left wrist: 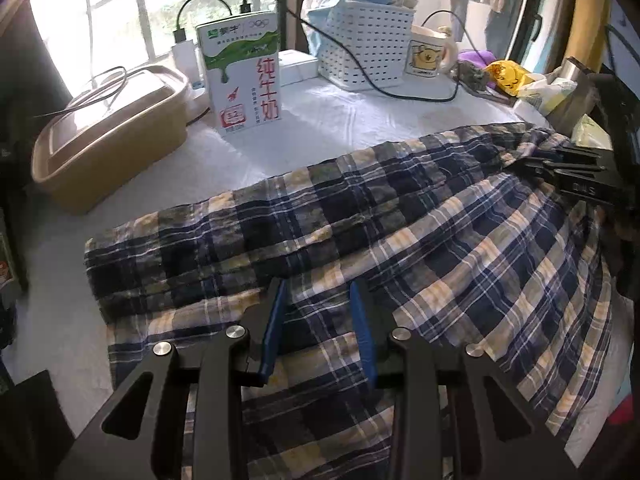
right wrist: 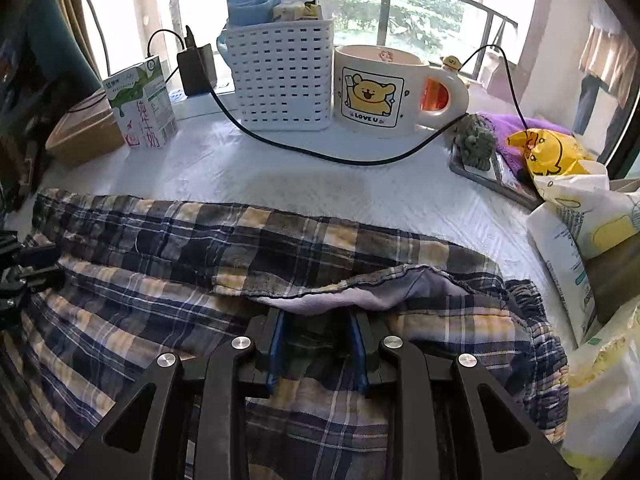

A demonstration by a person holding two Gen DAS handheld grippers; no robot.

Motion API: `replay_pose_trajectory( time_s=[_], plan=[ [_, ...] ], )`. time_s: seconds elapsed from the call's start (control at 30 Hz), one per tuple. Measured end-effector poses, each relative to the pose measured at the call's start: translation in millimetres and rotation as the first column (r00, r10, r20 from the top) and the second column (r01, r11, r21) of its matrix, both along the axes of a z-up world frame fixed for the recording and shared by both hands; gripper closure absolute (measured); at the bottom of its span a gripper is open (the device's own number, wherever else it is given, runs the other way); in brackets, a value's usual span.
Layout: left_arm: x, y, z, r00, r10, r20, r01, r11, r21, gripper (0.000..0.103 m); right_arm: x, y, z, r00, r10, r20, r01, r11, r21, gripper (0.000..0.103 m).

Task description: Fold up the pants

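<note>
The plaid pants point(left wrist: 360, 216) lie across a white-covered table, one layer folded over another; they also show in the right wrist view point(right wrist: 200, 248). My left gripper point(left wrist: 318, 288) is open, its blue-padded fingers resting over the cloth near the fold line. My right gripper point(right wrist: 318, 316) is open over the waistband end, just short of a white pocket lining point(right wrist: 340, 300). The right gripper shows at the far right of the left wrist view point(left wrist: 560, 168). The left gripper shows at the left edge of the right wrist view point(right wrist: 24, 276).
At the back stand a milk carton point(left wrist: 244, 76), a tan lidded box point(left wrist: 108, 136), a white basket point(right wrist: 280, 76), a bear mug point(right wrist: 380, 88) and a black cable point(right wrist: 340, 158). Yellow and white bags point(right wrist: 560, 168) crowd the right side.
</note>
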State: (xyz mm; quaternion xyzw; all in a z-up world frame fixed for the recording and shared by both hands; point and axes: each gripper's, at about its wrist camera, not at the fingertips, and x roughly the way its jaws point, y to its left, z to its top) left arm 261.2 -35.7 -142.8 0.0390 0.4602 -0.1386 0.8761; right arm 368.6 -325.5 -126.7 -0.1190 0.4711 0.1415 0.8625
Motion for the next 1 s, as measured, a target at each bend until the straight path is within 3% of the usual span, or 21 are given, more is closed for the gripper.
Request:
replay_pose_trajectory(
  time_s=[0.2,0.3,0.4,0.47,0.53,0.63,1.0],
  plan=[
    [-14.1,11.5,10.8,0.999,0.031,-0.008,-0.031,0.999,-0.010,0.070,-35.1,-2.6,23.2,0.996,0.081,-0.037,-0.080,0.996,0.027,0.075],
    [-20.4,19.3,14.8,0.999,0.048,0.005,-0.048,0.999,-0.020,0.070,-44.8,-6.0,47.6,0.995,0.096,0.032,-0.097,0.995,0.039,0.075],
    [-19.5,25.5,12.8,0.997,0.072,0.002,-0.072,0.997,-0.024,0.070,-32.0,-16.4,61.4,0.993,0.038,0.115,-0.042,0.999,0.031,0.073],
    [-17.8,27.6,9.3,0.996,0.087,-0.011,-0.088,0.996,-0.026,0.070,-14.5,-24.9,54.9,0.993,-0.015,0.116,0.012,1.000,0.025,0.073],
    [-18.5,28.0,7.8,0.996,0.088,-0.014,-0.089,0.995,-0.035,0.070,-2.6,-28.5,36.7,0.998,-0.032,0.056,0.032,0.999,0.004,0.073],
    [-18.7,29.0,5.9,0.996,0.088,-0.016,-0.088,0.995,-0.040,0.070,1.5,-22.7,6.3,0.999,-0.034,0.007,0.035,0.996,-0.078,0.073],
    [-23.6,36.7,1.6,0.996,0.090,-0.009,-0.090,0.995,-0.031,0.070,-26.9,-31.1,5.8,0.998,-0.031,0.057,0.037,0.994,-0.106,0.073]
  ],
)
